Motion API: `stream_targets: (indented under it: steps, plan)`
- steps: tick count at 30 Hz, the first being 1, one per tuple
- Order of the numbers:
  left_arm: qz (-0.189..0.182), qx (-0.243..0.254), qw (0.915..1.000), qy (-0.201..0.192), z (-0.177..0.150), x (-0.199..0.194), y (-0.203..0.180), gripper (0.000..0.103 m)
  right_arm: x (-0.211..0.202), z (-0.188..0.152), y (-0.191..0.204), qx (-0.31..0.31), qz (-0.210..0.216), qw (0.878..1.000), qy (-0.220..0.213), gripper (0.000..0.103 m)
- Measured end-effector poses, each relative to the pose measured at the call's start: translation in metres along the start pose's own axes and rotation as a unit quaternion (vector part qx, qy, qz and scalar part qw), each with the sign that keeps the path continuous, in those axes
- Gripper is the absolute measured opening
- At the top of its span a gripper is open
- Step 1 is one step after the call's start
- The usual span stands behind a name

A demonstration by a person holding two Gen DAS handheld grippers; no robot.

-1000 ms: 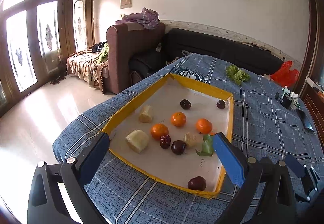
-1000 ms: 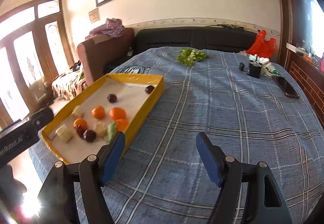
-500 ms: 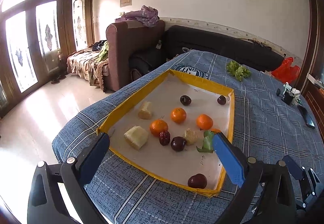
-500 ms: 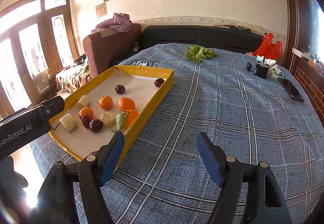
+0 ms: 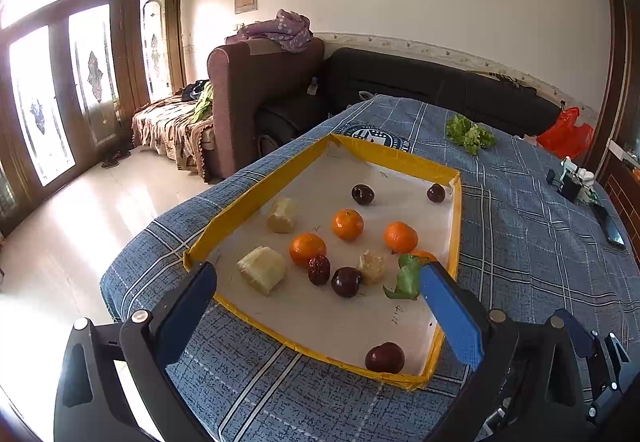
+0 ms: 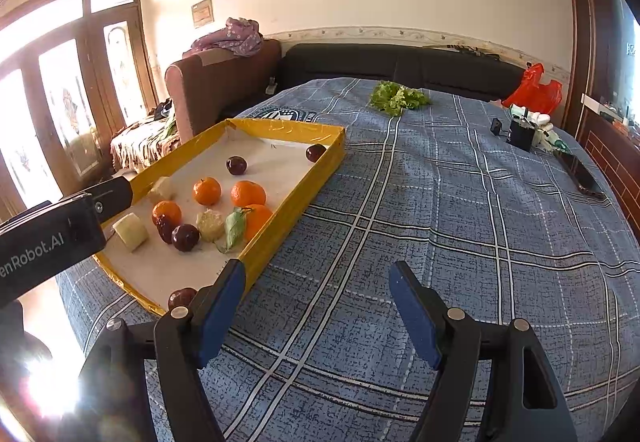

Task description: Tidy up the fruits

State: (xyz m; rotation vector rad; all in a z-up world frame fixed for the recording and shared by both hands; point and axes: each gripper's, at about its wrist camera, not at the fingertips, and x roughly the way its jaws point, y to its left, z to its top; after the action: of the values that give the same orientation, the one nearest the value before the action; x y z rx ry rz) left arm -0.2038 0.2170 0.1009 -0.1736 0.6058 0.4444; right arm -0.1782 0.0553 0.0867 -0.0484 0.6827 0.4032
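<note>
A yellow-rimmed tray lies on the blue plaid cloth and holds loose fruit. In it are oranges, dark plums, a red date and pale cut chunks. One orange with a green leaf sits by the right wall. A lone plum rests in the near right corner. My left gripper hangs open over the tray's near end, holding nothing. My right gripper stands open over bare cloth just right of the tray.
A head of lettuce lies at the far end of the table. A red bag, a small black holder and a phone sit along the right side. Left of the tray the table drops to the floor.
The right wrist view has drifted slightly, so the tray sits a bit further into it. Both grippers stay open and no fruit has moved.
</note>
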Motion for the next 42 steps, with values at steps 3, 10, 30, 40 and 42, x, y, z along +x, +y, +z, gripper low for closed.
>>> stream_targets:
  steps: [3, 10, 30, 40, 42]
  plan:
    - [-0.001, 0.000, 1.0000, 0.000, -0.001, 0.001, -0.001, 0.102, 0.001, 0.000, -0.001, 0.001, -0.001, 1.000, 0.001, 0.079]
    - [0.015, -0.002, 0.9997, -0.020, -0.003, -0.005, 0.002, 0.102, 0.002, -0.001, 0.002, -0.003, 0.000, 1.000, 0.003, 0.080]
    - [0.012, -0.049, 0.9957, -0.078, 0.013, -0.047, 0.025, 0.103, -0.006, 0.009, 0.020, -0.067, -0.002, 0.998, -0.016, 0.086]
    - [0.032, -0.058, 0.9966, -0.050, 0.011, -0.030, 0.036, 0.103, -0.001, 0.013, 0.048, -0.111, 0.015, 0.994, -0.007, 0.087]
    - [0.024, -0.063, 0.9971, -0.037, 0.010, -0.023, 0.038, 0.103, 0.001, 0.014, 0.049, -0.112, 0.015, 0.994, -0.004, 0.087]
